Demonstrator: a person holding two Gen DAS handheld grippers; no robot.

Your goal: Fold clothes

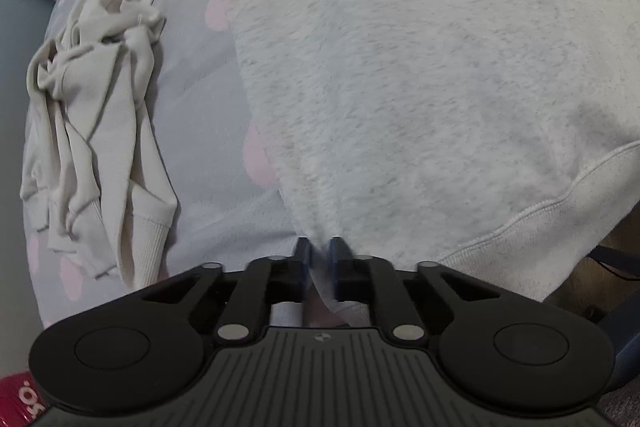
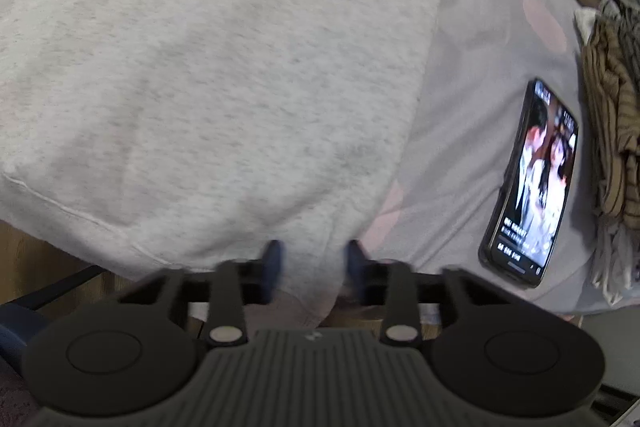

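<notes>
A light grey heathered sweatshirt (image 1: 420, 67) with dark printed lettering lies spread on the bed, its ribbed hem toward me. My left gripper (image 1: 320, 251) is shut on the hem's left corner, and the cloth is pinched between the blue pads. The same sweatshirt (image 2: 200, 87) fills the right wrist view. My right gripper (image 2: 313, 259) stands open at the hem's right corner. The fabric lies in the wide gap between its fingers (image 2: 273, 259), and this part of the frame is blurred.
A crumpled cream garment (image 1: 96, 115) lies left of the sweatshirt on the grey, pink-spotted bedcover (image 1: 200, 99). A lit phone (image 2: 532, 183) rests on the bedcover (image 2: 472, 87) at the right, beside a pile of striped and tan clothes (image 2: 612, 107). The wooden floor (image 2: 24, 259) shows below the bed edge.
</notes>
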